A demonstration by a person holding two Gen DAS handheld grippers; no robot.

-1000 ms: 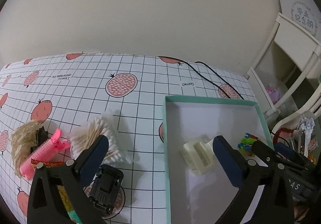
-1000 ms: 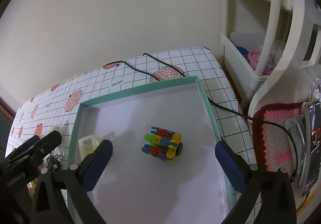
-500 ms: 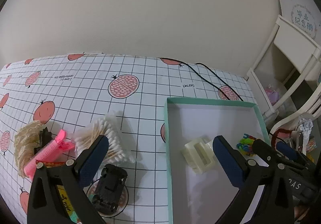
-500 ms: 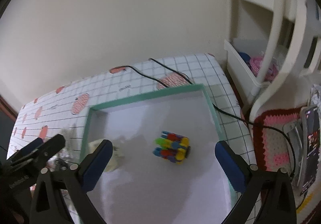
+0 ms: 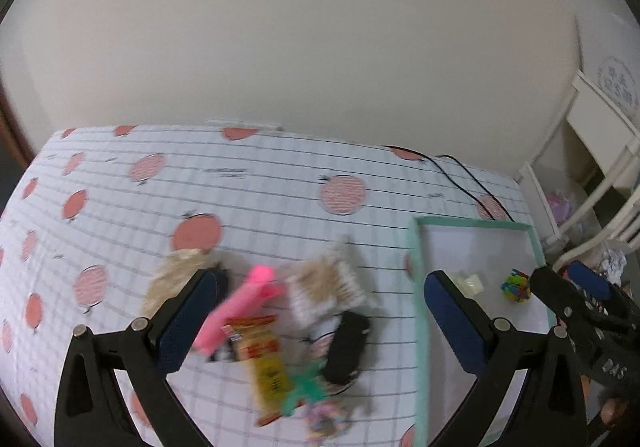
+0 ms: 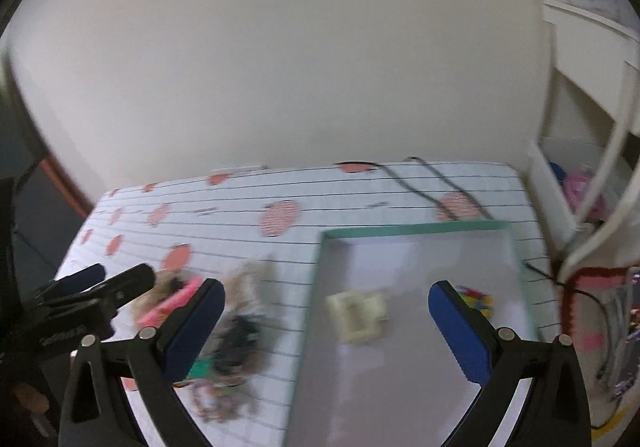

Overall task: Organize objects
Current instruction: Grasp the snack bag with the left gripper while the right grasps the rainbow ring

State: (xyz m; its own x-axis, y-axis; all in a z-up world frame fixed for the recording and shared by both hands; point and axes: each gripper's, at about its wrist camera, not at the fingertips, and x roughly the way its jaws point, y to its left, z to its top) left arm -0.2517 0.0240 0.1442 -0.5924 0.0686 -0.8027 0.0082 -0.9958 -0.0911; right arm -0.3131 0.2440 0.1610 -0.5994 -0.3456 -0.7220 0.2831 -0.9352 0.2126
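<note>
A teal-rimmed tray [image 5: 418,287] [image 6: 416,227] lies on the right of the table. In it are a cream plastic piece [image 6: 358,313] [image 5: 470,282] and a multicoloured block toy [image 5: 517,285] [image 6: 476,297]. Left of the tray lies a blurred pile: pink hair clip [image 5: 240,305], cotton swabs [image 5: 326,285], black toy car [image 5: 346,347], yellow-red packet [image 5: 262,359], straw-coloured bundle [image 5: 176,275]. My left gripper [image 5: 320,321] is open and empty above the pile. My right gripper [image 6: 326,325] is open and empty over the tray's left edge.
The tablecloth [image 5: 260,183] is white with a grid and red fruit prints. A black cable [image 6: 424,179] runs across the far right corner. A white shelf unit [image 6: 580,175] and a crocheted mat [image 6: 592,287] stand to the right of the table.
Both grippers have swung left and pulled back, with motion blur. The left view now centres on the pile instead of the tray. Both stay open and empty.
</note>
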